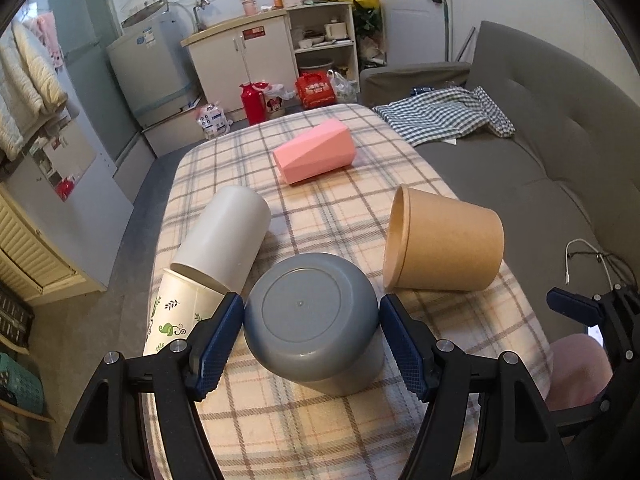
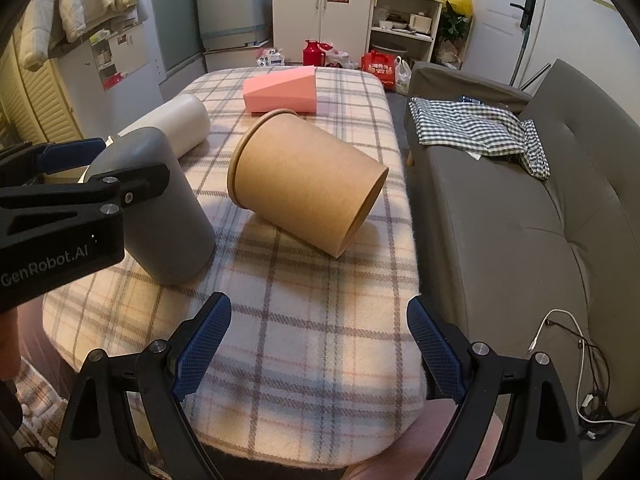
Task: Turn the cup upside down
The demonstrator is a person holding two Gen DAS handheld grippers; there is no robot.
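A grey plastic cup (image 1: 312,316) stands upside down, a little tilted, on the plaid-covered table (image 1: 320,432); its flat base faces up. My left gripper (image 1: 312,320) has its blue fingers on both sides of the cup, touching or nearly touching its walls. In the right wrist view the grey cup (image 2: 160,216) shows at the left with the left gripper around its upper part. My right gripper (image 2: 320,320) is open and empty above the table's near edge.
A brown paper cup (image 1: 440,240) (image 2: 304,188), a white cup (image 1: 224,236), a pink faceted cup (image 1: 316,152) and a leaf-printed paper cup (image 1: 176,320) lie on their sides. A grey sofa (image 2: 500,220) with a checked cloth (image 2: 480,124) runs along the right.
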